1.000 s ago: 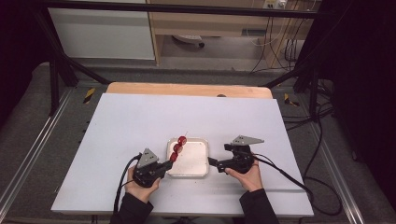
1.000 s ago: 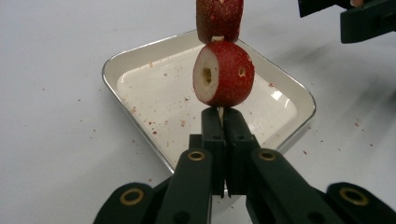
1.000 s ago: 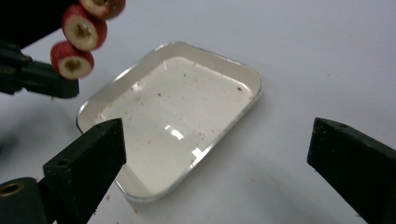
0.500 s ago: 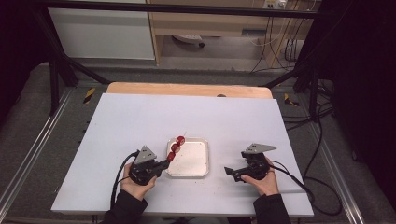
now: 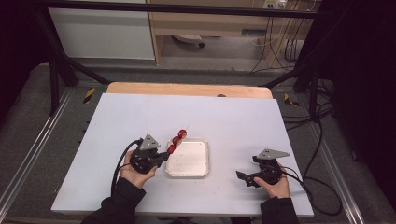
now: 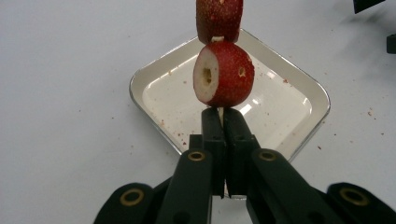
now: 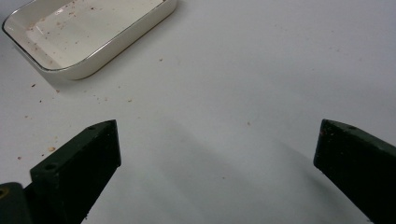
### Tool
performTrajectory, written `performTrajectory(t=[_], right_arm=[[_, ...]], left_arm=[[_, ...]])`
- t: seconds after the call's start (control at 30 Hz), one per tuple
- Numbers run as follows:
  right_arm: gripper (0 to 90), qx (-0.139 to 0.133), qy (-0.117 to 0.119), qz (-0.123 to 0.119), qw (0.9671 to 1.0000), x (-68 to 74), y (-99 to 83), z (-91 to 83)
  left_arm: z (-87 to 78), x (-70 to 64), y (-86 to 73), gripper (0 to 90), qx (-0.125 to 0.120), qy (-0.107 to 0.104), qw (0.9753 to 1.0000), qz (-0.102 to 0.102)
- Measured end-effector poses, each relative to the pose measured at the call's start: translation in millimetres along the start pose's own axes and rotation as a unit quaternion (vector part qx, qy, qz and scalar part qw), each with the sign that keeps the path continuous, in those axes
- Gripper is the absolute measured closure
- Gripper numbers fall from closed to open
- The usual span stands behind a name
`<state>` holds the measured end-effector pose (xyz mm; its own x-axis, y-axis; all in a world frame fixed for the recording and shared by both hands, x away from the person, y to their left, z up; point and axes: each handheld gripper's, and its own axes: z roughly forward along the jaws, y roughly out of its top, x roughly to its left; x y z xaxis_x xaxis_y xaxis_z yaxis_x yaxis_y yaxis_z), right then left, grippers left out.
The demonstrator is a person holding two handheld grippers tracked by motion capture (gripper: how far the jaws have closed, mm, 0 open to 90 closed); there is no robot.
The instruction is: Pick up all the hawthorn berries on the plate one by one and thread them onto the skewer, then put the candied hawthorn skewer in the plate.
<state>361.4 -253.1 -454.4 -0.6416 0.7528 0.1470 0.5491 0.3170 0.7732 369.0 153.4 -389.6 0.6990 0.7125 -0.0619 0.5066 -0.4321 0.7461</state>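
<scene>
White tabletop fills most of the high view, with a wooden edge along its far side and dark floor, cables and metal frame bars around it. Near the front middle of the table sits a shallow white square dish, its inside dusted with small red-brown crumbs. On the person's left, the left gripper is held just beside the dish's left edge. Its jaws are pressed tight together on a thin wooden skewer threaded with round red fruits, which slants up and away over the dish's near-left corner. In the left gripper view, the lowest fruit sits just above the closed jaws, its pale cut face and core hole visible, with another fruit touching it above. On the person's right, the right gripper rests low over bare table, well apart from the dish, pointing towards it. In the right gripper view its two black jaws stand wide apart with nothing between them, and the dish lies at the upper left.
</scene>
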Motion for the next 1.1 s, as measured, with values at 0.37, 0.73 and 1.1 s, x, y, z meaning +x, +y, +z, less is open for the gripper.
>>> performTrajectory(t=[0.37, 0.73, 1.1], right_arm=[[1.3, 0.013, 0.004, -0.002, 0.9999, 0.8, -1.7, 0.9], [1.4, 0.007, 0.005, -0.003, 1.0, 0.6, -1.9, -1.1], [1.5, 0.002, 0.01, 0.0, 0.9999, 0.9, -1.9, -2.3]], left_arm=[[26.9, -5.6, 13.5, 88.7, 0.044, -0.008, 0.999, -0.001], [47.9, -8.7, 9.4, 88.6, 0.098, -0.004, 0.9952, 0.001], [57.5, -12.5, 4.4, 88.6, 0.141, 0.001, 0.9899, -0.005]])
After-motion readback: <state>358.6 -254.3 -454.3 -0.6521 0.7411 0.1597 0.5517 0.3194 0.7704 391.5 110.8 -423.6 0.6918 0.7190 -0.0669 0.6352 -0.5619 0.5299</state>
